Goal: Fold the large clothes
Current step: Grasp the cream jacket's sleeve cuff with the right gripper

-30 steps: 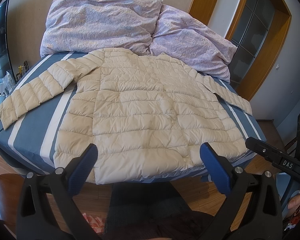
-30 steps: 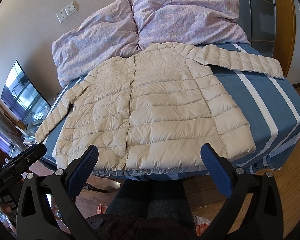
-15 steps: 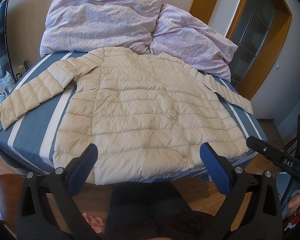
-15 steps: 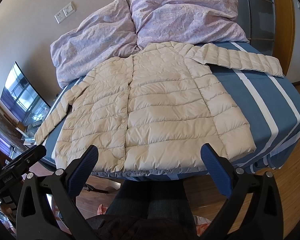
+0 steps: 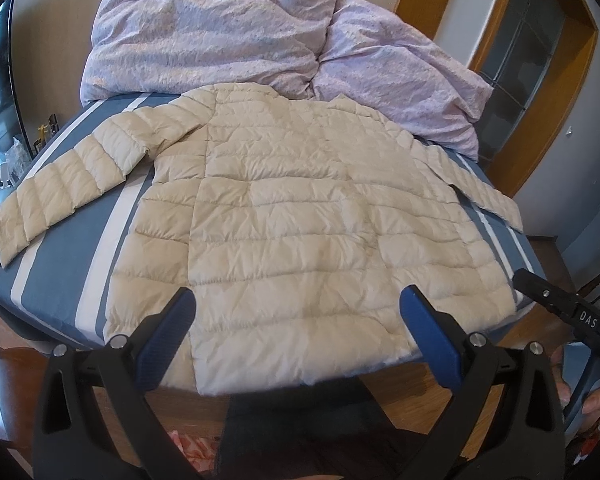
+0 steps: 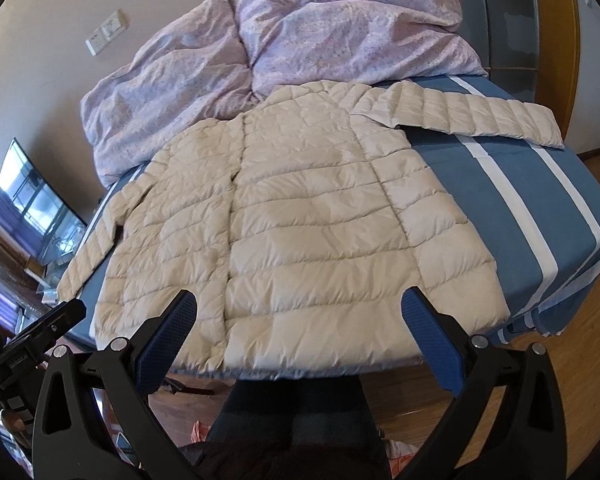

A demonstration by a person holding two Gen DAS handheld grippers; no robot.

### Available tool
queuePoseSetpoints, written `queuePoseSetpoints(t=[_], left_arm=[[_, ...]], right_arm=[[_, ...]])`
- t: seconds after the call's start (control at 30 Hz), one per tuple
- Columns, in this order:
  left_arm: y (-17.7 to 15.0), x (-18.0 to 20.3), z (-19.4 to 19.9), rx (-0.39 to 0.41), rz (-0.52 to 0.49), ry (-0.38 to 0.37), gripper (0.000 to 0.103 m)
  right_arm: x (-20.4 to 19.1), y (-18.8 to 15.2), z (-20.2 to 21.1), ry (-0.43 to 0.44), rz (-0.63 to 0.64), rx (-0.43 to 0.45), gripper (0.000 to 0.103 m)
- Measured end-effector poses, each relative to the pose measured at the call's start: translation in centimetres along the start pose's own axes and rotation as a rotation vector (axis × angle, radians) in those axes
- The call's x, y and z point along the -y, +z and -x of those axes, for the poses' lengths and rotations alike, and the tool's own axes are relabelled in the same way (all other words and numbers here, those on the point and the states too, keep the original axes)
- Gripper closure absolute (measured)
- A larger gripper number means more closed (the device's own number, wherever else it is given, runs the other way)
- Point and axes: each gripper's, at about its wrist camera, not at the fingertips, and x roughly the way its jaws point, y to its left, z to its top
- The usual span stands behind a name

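A cream quilted puffer jacket (image 5: 300, 216) lies flat on the bed with both sleeves spread out; it also shows in the right wrist view (image 6: 300, 220). Its left sleeve (image 5: 64, 184) reaches toward the bed's left edge, its right sleeve (image 6: 468, 120) toward the right edge. My left gripper (image 5: 296, 320) is open and empty, hovering just above the jacket's hem at the bed's near edge. My right gripper (image 6: 298, 320) is open and empty, also over the hem.
The bed has a blue sheet with white stripes (image 6: 520, 200). A lilac duvet (image 5: 220, 36) is piled at the head. A TV (image 6: 28, 208) stands left, a wooden door frame (image 5: 556, 92) right. My legs (image 6: 296, 420) stand on the wooden floor below.
Both grippers have drifted slightly forward toward the jacket's hem. The jacket has not moved.
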Motion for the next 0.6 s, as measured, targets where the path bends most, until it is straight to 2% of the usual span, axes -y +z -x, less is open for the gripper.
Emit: queuePoseSetpoints(t=[0.27,0.4,0.6], left_arm=[[3.9,-1.8,-5.4,-0.017,0.021,0.081,0.002],[5.9,-2.3,-8.2,-0.019,0.013,0.124,0.002],[8.9,-3.0,-12.7,-0.008,-0.028,0.222,0.002]], right_arm=[[3.8,3.2,-3.1,-0.026,-0.055,0.054,0.001],[6.8,5.7,-5.2,-0.103,-0.065,0.062,0.001],[13.3,9.9,-7.3,-0.209,-0.171,0.071,0.001]])
